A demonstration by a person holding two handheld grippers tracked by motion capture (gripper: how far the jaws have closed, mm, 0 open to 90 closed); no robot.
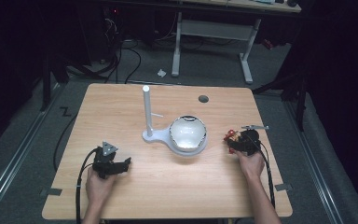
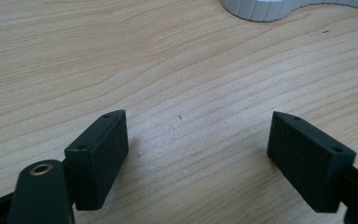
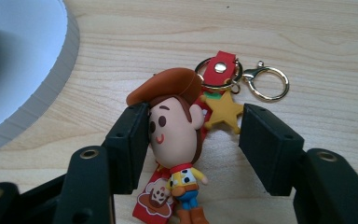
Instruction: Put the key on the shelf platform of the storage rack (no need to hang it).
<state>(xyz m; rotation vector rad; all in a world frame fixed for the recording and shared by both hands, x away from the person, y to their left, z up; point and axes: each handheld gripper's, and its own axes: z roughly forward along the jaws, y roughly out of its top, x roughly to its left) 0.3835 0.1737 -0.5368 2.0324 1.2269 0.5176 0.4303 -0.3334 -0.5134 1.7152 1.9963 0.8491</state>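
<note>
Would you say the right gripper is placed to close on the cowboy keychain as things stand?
Probably yes: the right gripper stands open with the cowboy keychain lying between its jaws on the table, nothing blocking.

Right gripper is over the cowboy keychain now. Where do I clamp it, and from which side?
Clamp the cowboy keychain across its big rounded head, coming straight down from above as the right gripper is. The figure lies flat on the table, and the head is its widest, firmest part. The jaws already straddle it, open. Avoid the thin gold clasp ring and yellow star.
</note>
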